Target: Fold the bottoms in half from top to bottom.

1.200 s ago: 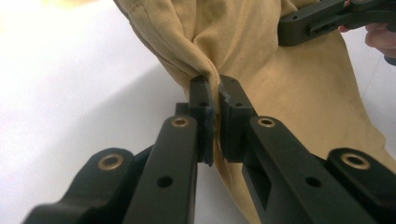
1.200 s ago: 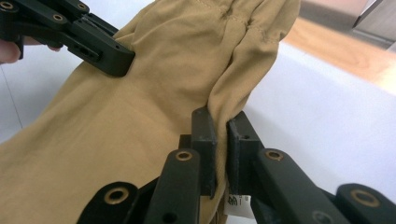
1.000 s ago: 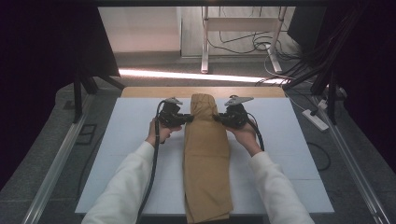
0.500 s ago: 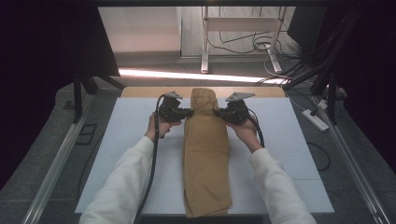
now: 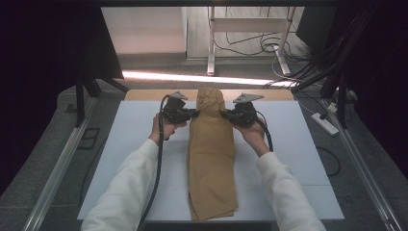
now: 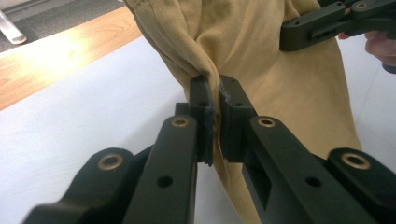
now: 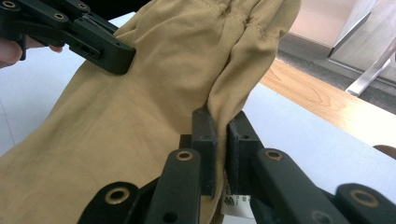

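Nearest us, the tan folded garment (image 5: 211, 163) lies lengthwise down the middle of the white surface (image 5: 120, 159). Farther up, our left claw (image 5: 194, 113) pinches its left edge and our right claw (image 5: 224, 114) pinches its right edge, lifting the cloth's far end slightly. Beyond runs a wooden strip (image 5: 149, 94).

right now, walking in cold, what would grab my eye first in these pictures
A long tan cloth garment lies folded lengthwise down the middle of the white table mat. Near its far end the left gripper and the right gripper pinch its two side edges, jaws shut on the fabric. A strip of bare wooden tabletop shows beyond the mat.
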Available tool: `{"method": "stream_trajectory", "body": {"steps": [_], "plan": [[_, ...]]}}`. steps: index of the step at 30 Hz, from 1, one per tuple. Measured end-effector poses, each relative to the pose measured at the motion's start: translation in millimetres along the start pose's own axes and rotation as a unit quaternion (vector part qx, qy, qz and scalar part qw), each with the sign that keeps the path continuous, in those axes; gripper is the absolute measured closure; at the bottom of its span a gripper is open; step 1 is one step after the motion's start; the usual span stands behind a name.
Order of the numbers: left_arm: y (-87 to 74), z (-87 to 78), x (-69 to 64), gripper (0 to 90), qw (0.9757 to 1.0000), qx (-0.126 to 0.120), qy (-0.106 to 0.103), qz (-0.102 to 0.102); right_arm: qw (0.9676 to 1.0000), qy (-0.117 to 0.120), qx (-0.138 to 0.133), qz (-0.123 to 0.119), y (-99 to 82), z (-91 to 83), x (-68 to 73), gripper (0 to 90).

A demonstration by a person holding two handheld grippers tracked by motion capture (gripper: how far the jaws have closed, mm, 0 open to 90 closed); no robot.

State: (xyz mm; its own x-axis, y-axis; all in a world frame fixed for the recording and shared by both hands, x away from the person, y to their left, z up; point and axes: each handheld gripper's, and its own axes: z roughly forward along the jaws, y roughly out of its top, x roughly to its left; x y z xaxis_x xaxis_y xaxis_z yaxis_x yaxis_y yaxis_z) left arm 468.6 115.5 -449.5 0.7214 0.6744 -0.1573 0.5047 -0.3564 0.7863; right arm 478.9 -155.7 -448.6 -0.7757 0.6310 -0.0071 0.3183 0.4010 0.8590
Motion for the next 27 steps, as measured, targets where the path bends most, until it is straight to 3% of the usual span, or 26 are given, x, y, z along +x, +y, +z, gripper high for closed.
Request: {"method": "stream_trajectory", "body": {"steps": [6,11,20,27], "plan": [[17.1,-1.7,3.9,84.6,0.9999,-0.003,0.006,0.012,0.9998,-0.012,-0.011,-0.01,6.5,-1.5,-5.9,84.1],[36.5,-13.7,1.2,84.5,0.9991,-0.019,0.018,0.033,0.9986,-0.022,-0.048,-0.006,24.1,-11.1,-10.1,84.2],[14.5,-2.5,3.8,84.4,0.9996,-0.007,0.01,0.024,0.9993,-0.016,-0.032,0.004,6.0,-1.8,-6.8,84.3],[6.6,1.4,6.4,84.4,0.9996,-0.007,0.002,0.026,0.9995,-0.013,-0.029,0.007,-1.9,4.8,-7.2,84.3]]}}
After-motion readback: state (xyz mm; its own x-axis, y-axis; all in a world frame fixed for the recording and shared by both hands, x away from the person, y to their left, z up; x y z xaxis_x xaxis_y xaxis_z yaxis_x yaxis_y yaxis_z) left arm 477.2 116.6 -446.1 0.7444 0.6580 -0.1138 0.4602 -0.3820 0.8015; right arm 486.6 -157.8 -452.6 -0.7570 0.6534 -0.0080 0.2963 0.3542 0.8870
